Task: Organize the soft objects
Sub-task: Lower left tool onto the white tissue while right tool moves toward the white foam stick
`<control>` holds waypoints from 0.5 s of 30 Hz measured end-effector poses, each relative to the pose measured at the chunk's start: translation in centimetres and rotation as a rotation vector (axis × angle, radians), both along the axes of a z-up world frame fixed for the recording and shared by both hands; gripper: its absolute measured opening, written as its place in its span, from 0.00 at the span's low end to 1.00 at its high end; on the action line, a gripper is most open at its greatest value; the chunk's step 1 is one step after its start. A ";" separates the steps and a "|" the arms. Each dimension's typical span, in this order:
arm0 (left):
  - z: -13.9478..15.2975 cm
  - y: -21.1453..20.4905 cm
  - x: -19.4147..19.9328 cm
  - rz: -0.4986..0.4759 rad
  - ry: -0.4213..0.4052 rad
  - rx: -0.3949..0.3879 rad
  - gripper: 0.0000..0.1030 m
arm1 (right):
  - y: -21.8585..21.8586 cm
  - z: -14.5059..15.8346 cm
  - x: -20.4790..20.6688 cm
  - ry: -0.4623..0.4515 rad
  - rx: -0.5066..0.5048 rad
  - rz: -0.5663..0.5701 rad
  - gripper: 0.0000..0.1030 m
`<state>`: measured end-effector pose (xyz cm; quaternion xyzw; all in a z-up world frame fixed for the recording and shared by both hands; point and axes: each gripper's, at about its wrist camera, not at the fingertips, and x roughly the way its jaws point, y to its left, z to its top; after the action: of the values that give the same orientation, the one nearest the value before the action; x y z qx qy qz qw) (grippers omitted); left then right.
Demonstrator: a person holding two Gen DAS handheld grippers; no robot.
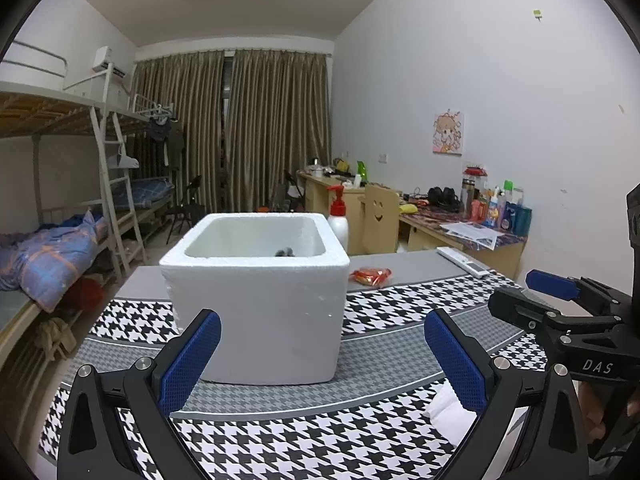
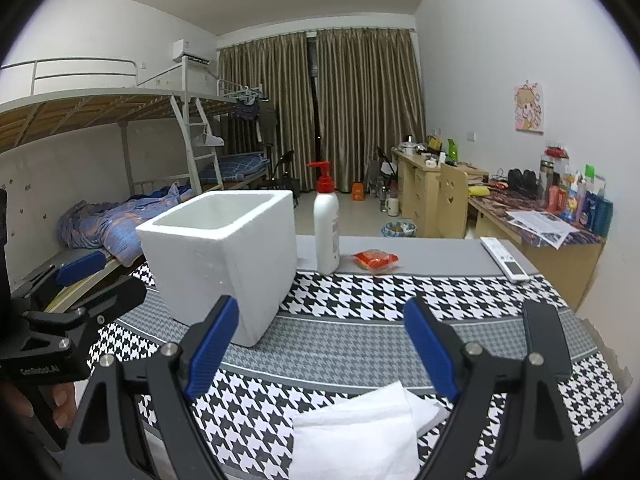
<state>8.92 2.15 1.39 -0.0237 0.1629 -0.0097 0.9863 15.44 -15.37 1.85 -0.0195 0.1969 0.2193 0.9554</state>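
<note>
Folded white cloth (image 2: 356, 432) lies flat on the houndstooth table (image 2: 360, 296); both tongs, left gripper (image 1: 322, 356) and right gripper (image 2: 322, 344), spread wide, empty; foam box (image 2: 220, 256) beyond.

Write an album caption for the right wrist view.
Open right tongs hover over a white cloth, facing a foam box.

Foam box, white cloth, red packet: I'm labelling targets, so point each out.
foam box (image 1: 256, 312), left wrist view, front wall.
white cloth (image 2: 356, 436), right wrist view, middle of the folded top.
red packet (image 2: 376, 260), right wrist view, centre.
</note>
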 end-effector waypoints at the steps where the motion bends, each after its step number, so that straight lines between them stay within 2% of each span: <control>1: -0.1 -0.2 0.0 -0.004 0.003 -0.003 0.99 | -0.3 -0.1 0.0 0.002 0.000 -0.006 0.85; 15: -1.5 -2.5 0.2 -0.081 0.041 0.002 0.99 | -2.0 -1.5 -0.2 0.028 -0.011 -0.059 0.85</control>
<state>9.10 -0.32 -0.12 -0.0163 0.1838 -0.0491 0.9816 15.26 -17.37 0.37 -0.0161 0.2119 0.1901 0.9585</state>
